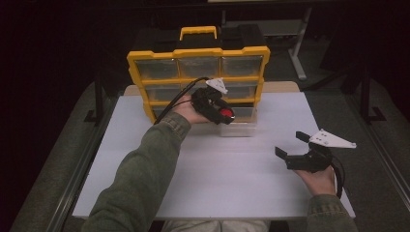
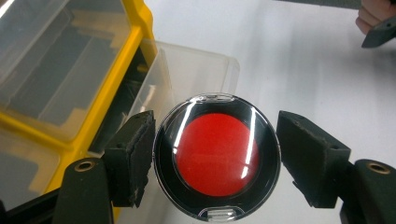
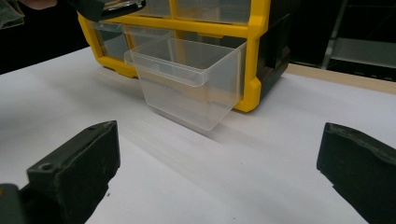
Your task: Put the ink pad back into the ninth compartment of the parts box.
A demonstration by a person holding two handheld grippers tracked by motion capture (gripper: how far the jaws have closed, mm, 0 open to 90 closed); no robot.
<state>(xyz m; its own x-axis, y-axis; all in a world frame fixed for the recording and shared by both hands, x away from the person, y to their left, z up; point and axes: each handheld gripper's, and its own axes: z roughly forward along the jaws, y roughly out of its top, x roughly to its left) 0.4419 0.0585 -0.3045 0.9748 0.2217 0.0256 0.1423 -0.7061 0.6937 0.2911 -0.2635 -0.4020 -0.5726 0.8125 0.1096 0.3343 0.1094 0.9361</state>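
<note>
Left gripper [image 2: 215, 154] is clamped on a round compact [image 2: 217, 156], a black case with a clear lid and a red disc inside; both pads press its rim, as tight as these jaws go. In the high view the compact [image 1: 225, 114] hangs above the pulled-out clear drawer [image 1: 238, 128], bottom row of the yellow organizer [image 1: 198, 82] at the far edge of the table [image 1: 217, 179]. From the right gripper view the drawer [image 3: 191, 84] looks empty, still seated in the frame [image 3: 254, 70]. Right gripper [image 1: 290, 145] rests low over the near right of the table, jaws wide open, nothing in them. My read: carry step, compact about to go in the drawer. Next: centre over the opening, tip it flat or edge-down so it clears the walls, lower, then release. The right gripper could then push the drawer shut.
</note>
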